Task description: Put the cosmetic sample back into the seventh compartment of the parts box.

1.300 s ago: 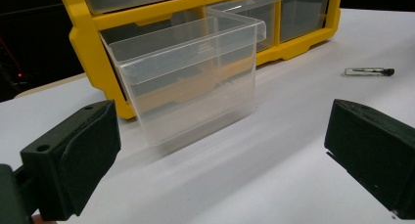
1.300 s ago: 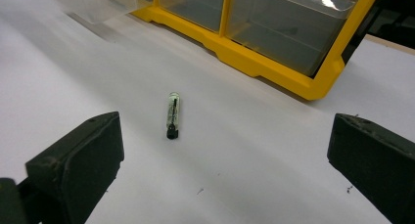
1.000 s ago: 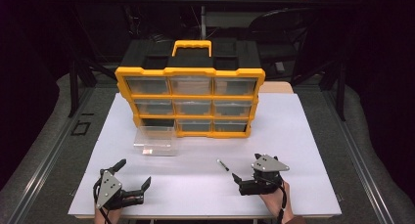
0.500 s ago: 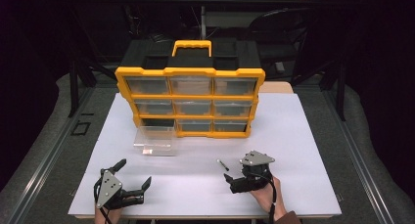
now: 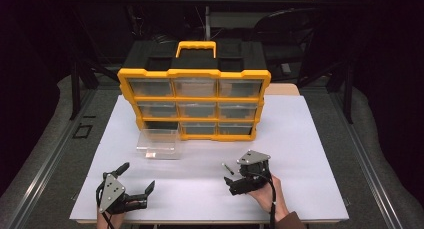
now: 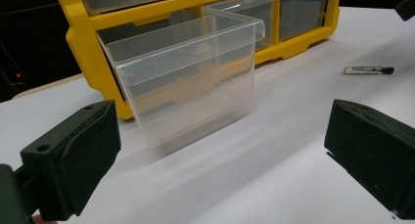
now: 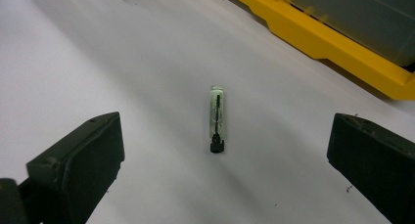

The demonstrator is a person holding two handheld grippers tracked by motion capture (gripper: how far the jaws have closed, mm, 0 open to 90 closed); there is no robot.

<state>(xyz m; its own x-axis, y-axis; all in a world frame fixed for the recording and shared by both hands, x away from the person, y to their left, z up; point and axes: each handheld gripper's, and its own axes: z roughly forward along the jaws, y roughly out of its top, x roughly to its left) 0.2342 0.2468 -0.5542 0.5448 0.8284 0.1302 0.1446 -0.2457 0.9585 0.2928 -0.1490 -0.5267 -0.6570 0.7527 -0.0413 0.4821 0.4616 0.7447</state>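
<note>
A small clear tube with a black cap (image 7: 217,119) lies on the white table (image 5: 300,139), just ahead of my right gripper (image 7: 227,136) and centred between its open jaws. In the high view the tube (image 5: 227,167) rests just left of the right gripper (image 5: 233,175). A clear plastic drawer (image 5: 159,144) stands on the table in front of the yellow organizer (image 5: 194,101). My left gripper (image 5: 136,177) sits open near the front left edge. It faces the drawer (image 6: 195,87) from a short way off and holds nothing.
The organizer's bottom-left slot (image 5: 159,125) is empty and dark; its other clear drawers are shut. Its black top carries a yellow handle (image 5: 196,45). A chair (image 5: 285,29) and dark floor lie beyond the table.
My right gripper has moved left and slightly forward, so that its open jaws now face the tube. The left gripper, drawer and tube have stayed put.
</note>
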